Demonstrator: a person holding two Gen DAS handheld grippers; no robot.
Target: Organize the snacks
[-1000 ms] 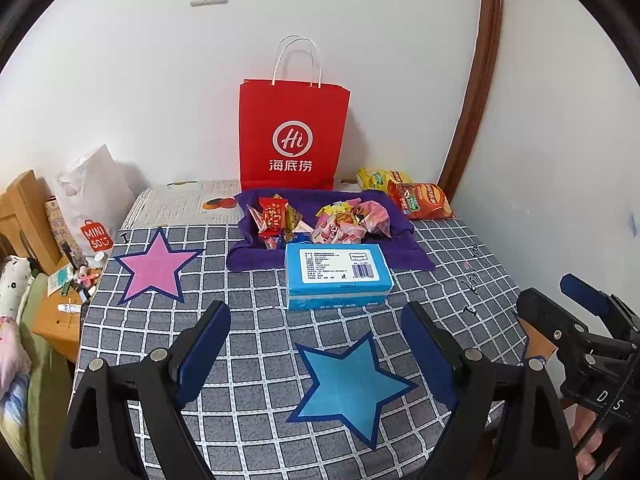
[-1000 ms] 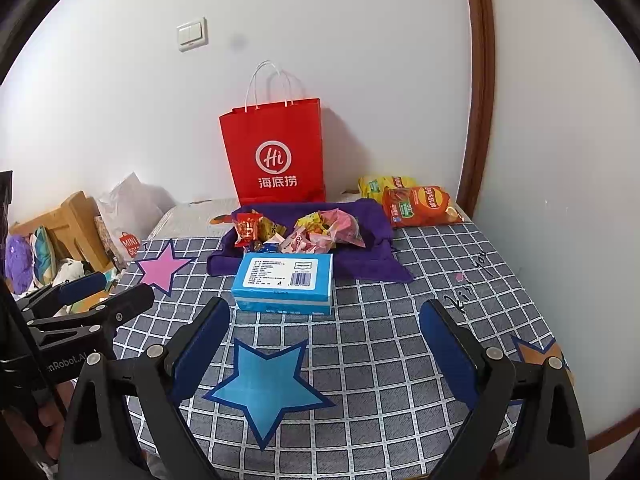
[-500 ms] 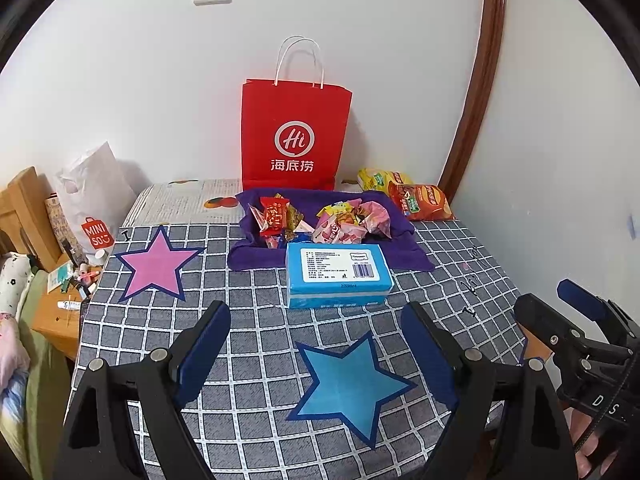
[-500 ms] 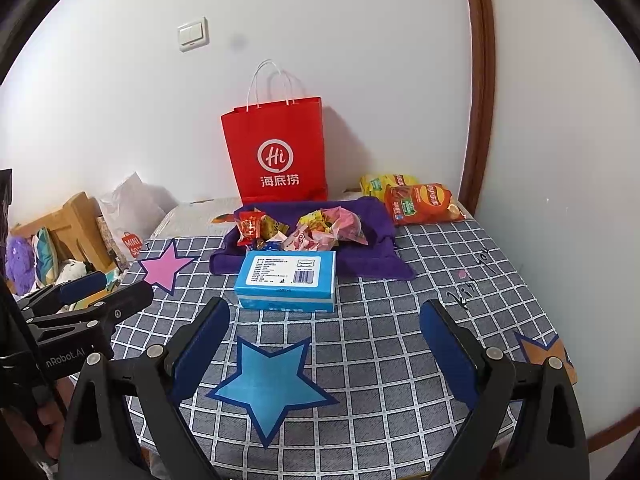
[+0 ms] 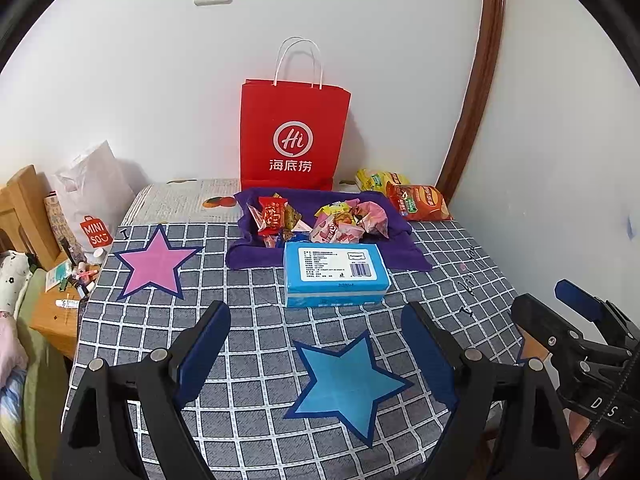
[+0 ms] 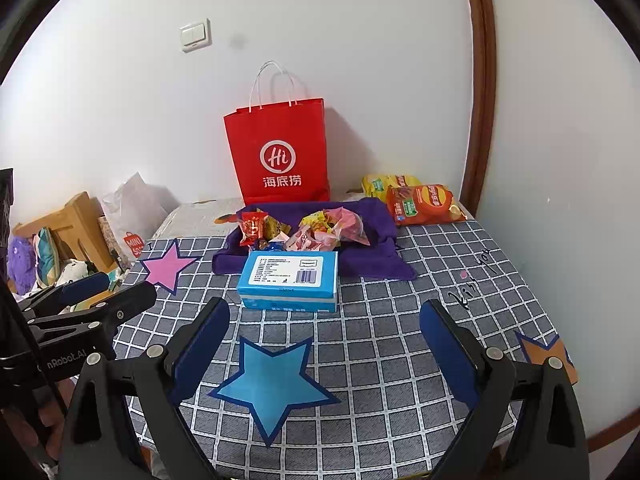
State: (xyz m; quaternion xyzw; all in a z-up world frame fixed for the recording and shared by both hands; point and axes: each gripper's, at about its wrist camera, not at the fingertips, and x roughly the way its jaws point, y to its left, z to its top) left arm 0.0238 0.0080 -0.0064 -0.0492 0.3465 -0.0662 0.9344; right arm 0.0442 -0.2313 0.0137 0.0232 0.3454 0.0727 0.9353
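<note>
Several wrapped snacks [image 5: 320,220] [image 6: 308,232] lie heaped on a purple cloth [image 5: 404,256] [image 6: 380,264] at the back of the checked table [image 5: 248,320] [image 6: 400,320]. A blue box [image 5: 334,272] [image 6: 290,280] sits just in front of the cloth. Two chip bags [image 5: 416,200] [image 6: 424,204] lie at the back right. A red paper bag [image 5: 294,136] [image 6: 280,152] stands upright against the wall. My left gripper [image 5: 316,340] hangs open over the near table, with nothing between its fingers. My right gripper [image 6: 324,336] stands open likewise, well short of the box.
Paper stars are stuck on the cloth: blue [image 5: 344,384] [image 6: 272,384] near me, pink [image 5: 156,264] [image 6: 168,266] at the left, orange [image 6: 548,356] at the right edge. A white shopping bag [image 5: 92,200] and clutter stand left of the table. Walls close the back and right.
</note>
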